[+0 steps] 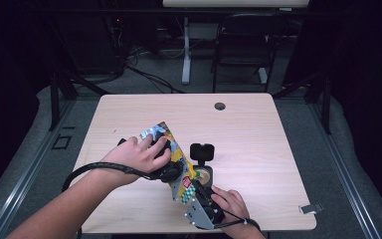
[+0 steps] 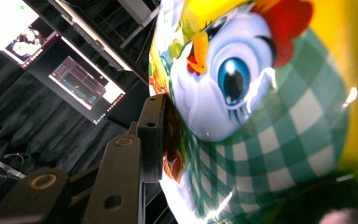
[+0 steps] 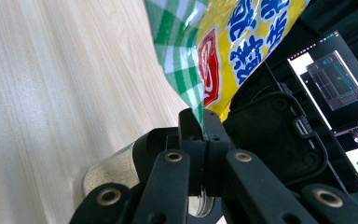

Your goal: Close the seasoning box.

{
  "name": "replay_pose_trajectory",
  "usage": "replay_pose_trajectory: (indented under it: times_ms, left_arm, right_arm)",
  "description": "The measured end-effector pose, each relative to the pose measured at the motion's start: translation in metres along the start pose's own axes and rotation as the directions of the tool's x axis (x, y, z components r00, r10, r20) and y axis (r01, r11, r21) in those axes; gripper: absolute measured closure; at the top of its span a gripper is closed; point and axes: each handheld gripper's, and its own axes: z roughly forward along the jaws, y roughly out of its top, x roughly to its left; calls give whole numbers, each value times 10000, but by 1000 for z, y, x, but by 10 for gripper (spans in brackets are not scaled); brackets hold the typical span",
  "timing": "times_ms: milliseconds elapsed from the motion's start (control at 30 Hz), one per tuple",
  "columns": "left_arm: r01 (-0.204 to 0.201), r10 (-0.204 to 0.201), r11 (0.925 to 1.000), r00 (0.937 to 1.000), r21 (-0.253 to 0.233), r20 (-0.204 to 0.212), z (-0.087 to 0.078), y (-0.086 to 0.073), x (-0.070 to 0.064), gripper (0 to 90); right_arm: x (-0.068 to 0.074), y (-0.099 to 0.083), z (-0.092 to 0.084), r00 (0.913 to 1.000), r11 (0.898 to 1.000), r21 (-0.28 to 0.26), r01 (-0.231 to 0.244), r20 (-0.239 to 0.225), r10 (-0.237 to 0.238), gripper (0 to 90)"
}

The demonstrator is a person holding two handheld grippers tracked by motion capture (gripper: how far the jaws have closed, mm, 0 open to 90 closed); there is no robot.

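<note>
Holding the chick-printed yellow snack bag (image 1: 171, 162) far-left to near-right, I clamp it with both grippers: left gripper (image 1: 165, 164) mid-bag, right gripper (image 1: 202, 199) on its near corner.

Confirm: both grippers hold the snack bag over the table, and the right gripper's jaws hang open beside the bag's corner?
Not quite. In the right gripper view the right gripper is shut on the snack bag, jaws pinching its green-checked corner. The rest stands: the left gripper holds the bag above the table.
</note>
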Motion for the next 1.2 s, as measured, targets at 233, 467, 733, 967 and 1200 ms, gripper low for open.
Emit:
replay_pose_trajectory:
  times_ms: [233, 467, 733, 967, 1200]
  left_arm:
    - [-63, 63, 10000, 10000, 31, -15, 0, 0, 1, 642]
    - [-89, 89, 9999, 10000, 54, -31, 0, 0, 2, 645]
    - [-143, 144, 9999, 9998, 84, -106, -1, 0, 2, 646]
    - [-175, 177, 9998, 9997, 109, -184, -1, 1, 3, 647]
    - [-158, 160, 9998, 9997, 102, -184, -2, 1, 3, 648]
  right_arm:
    - [-1, 0, 0, 10000, 10000, -14, -21, 13, 21, 895]
    - [-1, 0, 0, 10000, 10000, 1, -26, 24, 26, 896]
    - [-1, 0, 0, 10000, 10000, 11, -31, 38, 31, 896]
    - [-1, 0, 0, 10000, 10000, 48, -9, 97, 9, 895]
    - [-2, 1, 0, 9999, 10000, 15, 11, 127, -11, 895]
